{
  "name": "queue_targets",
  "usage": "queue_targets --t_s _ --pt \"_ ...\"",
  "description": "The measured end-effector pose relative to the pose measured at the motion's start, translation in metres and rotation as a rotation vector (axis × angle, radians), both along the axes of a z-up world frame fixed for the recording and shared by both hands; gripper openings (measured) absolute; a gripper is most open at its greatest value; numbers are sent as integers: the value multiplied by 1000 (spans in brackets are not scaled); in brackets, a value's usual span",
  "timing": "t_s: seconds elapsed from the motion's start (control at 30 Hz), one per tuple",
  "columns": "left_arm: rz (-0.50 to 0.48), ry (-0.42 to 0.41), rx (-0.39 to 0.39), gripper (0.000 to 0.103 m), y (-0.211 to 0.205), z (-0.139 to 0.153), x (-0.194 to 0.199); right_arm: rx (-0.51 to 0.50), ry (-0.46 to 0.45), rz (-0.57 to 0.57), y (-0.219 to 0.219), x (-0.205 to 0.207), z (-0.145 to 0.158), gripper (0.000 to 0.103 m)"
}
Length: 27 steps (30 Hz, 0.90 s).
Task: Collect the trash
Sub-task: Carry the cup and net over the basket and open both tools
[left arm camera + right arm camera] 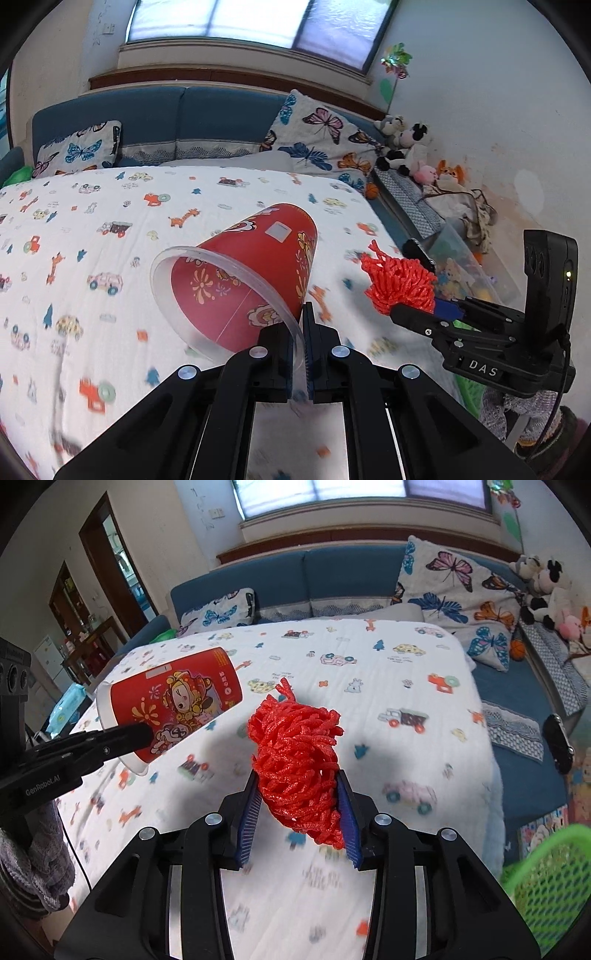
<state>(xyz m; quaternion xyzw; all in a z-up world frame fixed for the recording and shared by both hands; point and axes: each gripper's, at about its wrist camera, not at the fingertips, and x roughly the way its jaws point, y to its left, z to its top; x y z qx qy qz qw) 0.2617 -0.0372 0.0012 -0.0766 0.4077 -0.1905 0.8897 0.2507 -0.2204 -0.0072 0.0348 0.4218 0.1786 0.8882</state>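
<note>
The left gripper [298,325] pinches the rim of a red cup [240,280], holding it tilted above the bed [110,206]. To its right, the right gripper [299,812] clamps a red net [295,760]. A green basket [546,878] sits at the near right.

Both wrist cameras are looking down along their claws, close above the bed [110,206], facing the window [251,22]; each is catching the other claw beside it.

Tilted red cup [251,273], red mesh wad [295,760]
</note>
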Motion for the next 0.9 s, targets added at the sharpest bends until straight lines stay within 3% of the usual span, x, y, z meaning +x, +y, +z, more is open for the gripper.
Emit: queue_targets --t_s 0.5,0.9 --pt "-108 -69 -33 5 -49 26 -101 -31 -70 -66 -45 -114 25 40" --pt "-238 -69 -51 5 -123 29 -123 -85 -64 -214 -120 -163 18 40"
